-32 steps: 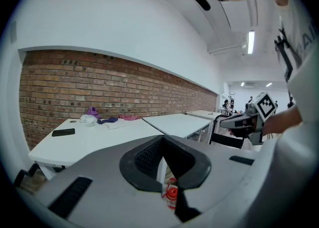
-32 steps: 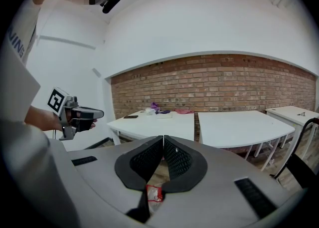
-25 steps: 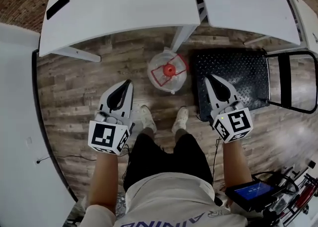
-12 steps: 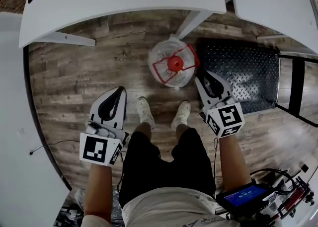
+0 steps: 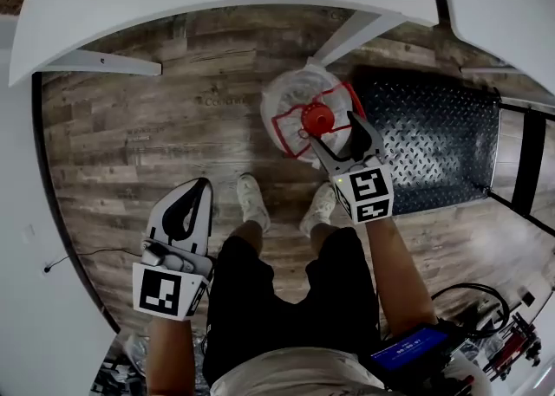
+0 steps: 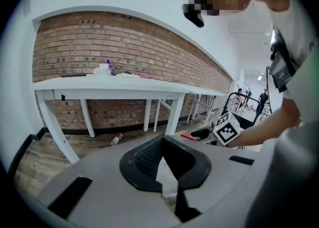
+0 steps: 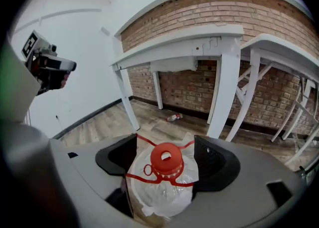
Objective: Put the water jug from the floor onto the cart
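Just beside the cart (image 5: 434,130) edge, water jug (image 5: 290,104) stands on open floor (image 5: 156,134).

**A:** where's the water jug (image 5: 293,108) rn?

**B:** upright on the wood floor, clear plastic w/ red cap + red strap handle. the cart (image 5: 434,139) is just beside it at 3 o'clock, black diamond-plate deck. jug's not on it yet.

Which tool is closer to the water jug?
Right. The right tool, jaws just opened, flanks the water jug; the left tool hangs apart, beside the person's shoe.
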### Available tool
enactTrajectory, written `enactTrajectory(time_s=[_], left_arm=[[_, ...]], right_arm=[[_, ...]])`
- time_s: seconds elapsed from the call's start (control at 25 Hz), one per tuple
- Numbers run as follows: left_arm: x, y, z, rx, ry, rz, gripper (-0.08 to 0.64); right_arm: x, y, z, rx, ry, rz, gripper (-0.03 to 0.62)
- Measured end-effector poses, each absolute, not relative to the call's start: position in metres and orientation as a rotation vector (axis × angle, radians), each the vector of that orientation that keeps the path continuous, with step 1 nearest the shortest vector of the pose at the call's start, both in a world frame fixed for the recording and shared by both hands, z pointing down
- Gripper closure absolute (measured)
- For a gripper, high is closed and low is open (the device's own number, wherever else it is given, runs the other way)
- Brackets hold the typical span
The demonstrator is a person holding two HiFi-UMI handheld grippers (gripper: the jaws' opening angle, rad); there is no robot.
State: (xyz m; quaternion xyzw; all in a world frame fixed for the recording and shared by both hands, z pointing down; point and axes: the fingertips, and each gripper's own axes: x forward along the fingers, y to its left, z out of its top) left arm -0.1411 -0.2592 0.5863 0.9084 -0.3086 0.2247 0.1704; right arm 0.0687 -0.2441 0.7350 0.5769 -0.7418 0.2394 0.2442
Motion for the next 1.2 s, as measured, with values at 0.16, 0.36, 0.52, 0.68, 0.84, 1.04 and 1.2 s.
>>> enactTrajectory(time_s=[0.16, 0.36, 0.52, 0.68, 0.84, 1.04, 1.2], left_arm=[[-0.158, -0.263, 0.595, 2.563, -0.909, 0.661, 0.558], [-0.166, -0.261, 0.600, 2.541, -0.925, 0.657, 0.558], [-0.165, -0.261, 0.604, 2.542, -0.913, 0.656, 0.558], [-0.161, -0.260, 0.606, 2.544, -0.916, 0.663, 0.558], [-0.156, -0.255, 0.602, 2.537, -0.901, 0.651, 0.558], [-0.150, -0.256, 0.587, 2.558, -0.886, 0.647, 0.558], [-0.141, -0.260, 0.572, 2.593, -0.869, 0.635, 0.558]], right_arm=[[0.066, -0.249, 0.769, 1.576, -1.990, 0.675, 0.244], [0.061, -0.250, 0.798, 1.555, -1.955, 0.694, 0.242], [0.064, -0.253, 0.814, 1.589, -1.913, 0.700, 0.242], [0.064, -0.257, 0.811, 1.625, -1.925, 0.659, 0.279], [0.061, -0.253, 0.810, 1.612, -1.910, 0.673, 0.282], [0.048, -0.239, 0.789, 1.592, -1.913, 0.657, 0.284], [0.048, -0.226, 0.744, 1.643, -1.930, 0.677, 0.284]])
